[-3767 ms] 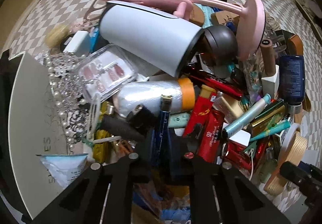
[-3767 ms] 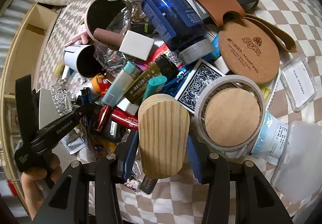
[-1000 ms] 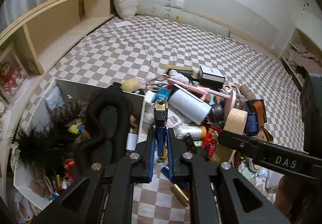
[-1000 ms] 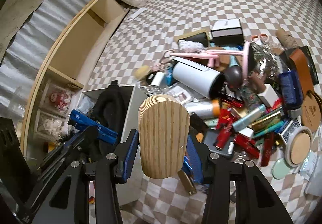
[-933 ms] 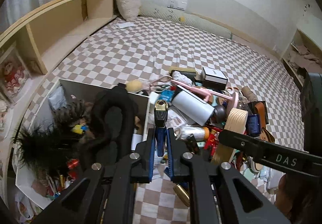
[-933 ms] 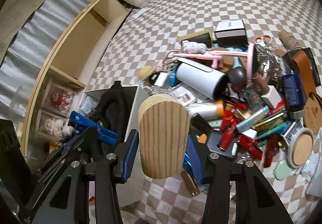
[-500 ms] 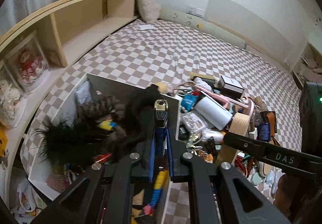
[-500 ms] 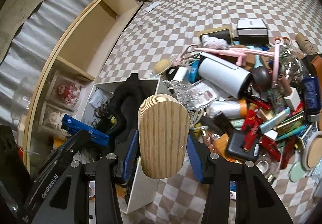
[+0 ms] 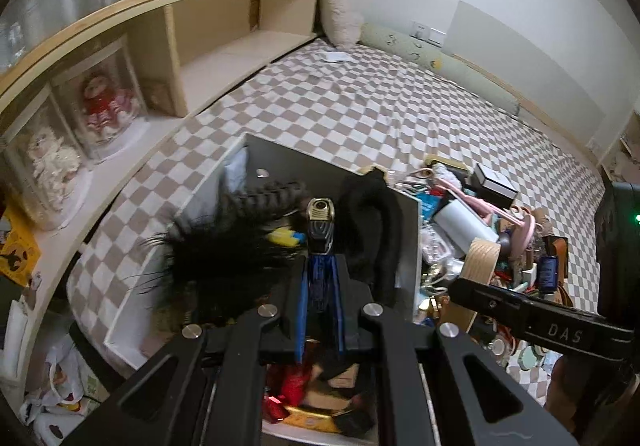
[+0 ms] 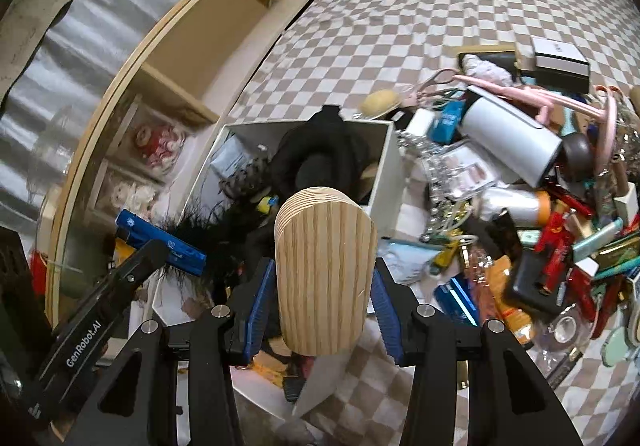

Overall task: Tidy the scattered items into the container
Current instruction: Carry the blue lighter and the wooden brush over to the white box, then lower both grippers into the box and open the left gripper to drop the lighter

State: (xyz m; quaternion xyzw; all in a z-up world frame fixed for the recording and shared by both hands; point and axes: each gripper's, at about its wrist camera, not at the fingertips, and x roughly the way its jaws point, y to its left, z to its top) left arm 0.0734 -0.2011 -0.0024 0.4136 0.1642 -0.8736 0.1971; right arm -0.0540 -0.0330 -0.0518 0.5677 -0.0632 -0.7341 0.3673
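My left gripper (image 9: 320,280) is shut on a slim blue tube with a gold cap (image 9: 320,224) and hangs over the white box (image 9: 409,246). The same blue tube (image 10: 160,241) shows at the left of the right wrist view. My right gripper (image 10: 325,296) is shut on a pale striped wooden piece with a rounded top (image 10: 326,270), above the near right part of the white box (image 10: 386,165). That wooden piece (image 9: 480,260) also appears in the left wrist view. The box holds a black feathery thing (image 9: 224,258), a black padded loop (image 10: 320,157) and small items.
A heap of scattered items lies right of the box on the checkered cover: a white cylinder (image 10: 516,137), a pink stand (image 10: 552,97), red tubes (image 10: 560,230), a black-and-white carton (image 10: 560,61). A wooden shelf unit (image 9: 224,29) with boxed dolls (image 9: 104,105) runs along the left.
Both grippers have moved left from over the heap to above the white box, each still holding its item. The box now sits under the fingers and the heap has slid right.
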